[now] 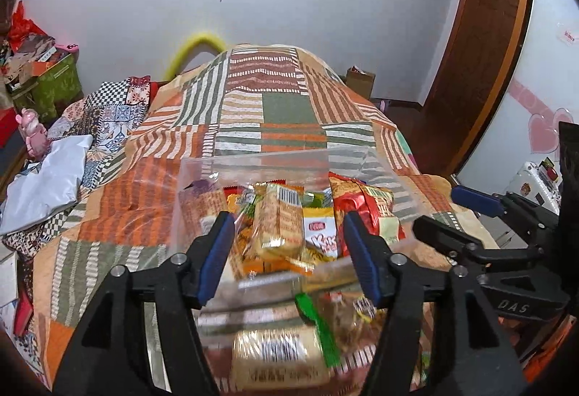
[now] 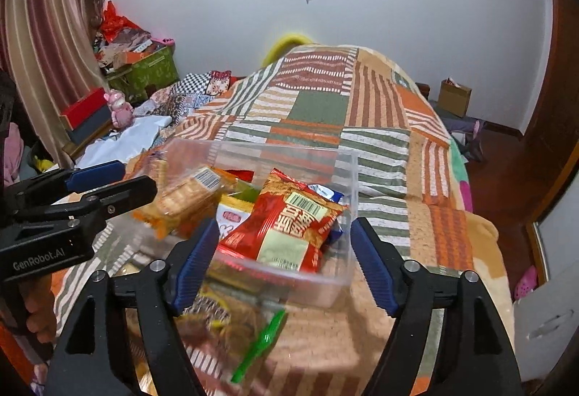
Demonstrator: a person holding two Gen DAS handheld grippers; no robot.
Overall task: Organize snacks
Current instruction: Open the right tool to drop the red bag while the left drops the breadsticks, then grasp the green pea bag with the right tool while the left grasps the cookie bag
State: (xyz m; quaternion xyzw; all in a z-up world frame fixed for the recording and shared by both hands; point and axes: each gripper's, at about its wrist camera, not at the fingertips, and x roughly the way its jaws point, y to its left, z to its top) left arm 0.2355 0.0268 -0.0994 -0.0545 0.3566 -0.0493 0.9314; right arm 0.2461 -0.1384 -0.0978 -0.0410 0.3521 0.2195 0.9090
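Observation:
A clear plastic box [image 1: 202,171] [image 2: 345,178] sits on the patchwork bed and holds several snack packs: a red pack [image 2: 289,229] [image 1: 356,206], a biscuit pack with a barcode [image 1: 280,218] [image 2: 190,195] and a white pack [image 1: 320,233]. More loose snacks lie in front of the box, among them a biscuit pack [image 1: 278,358] and a green wrapper [image 2: 258,349] [image 1: 315,327]. My left gripper [image 1: 287,255] is open and empty, just above the box's near side. My right gripper [image 2: 284,262] is open and empty at the box's near right corner.
The patchwork quilt [image 1: 282,106] covers the bed. Crumpled bedding [image 1: 47,182] and cluttered boxes [image 1: 54,81] lie to the left. A wooden door [image 1: 481,45] and the floor [image 2: 506,157] are on the right. The right gripper shows in the left wrist view [image 1: 445,211].

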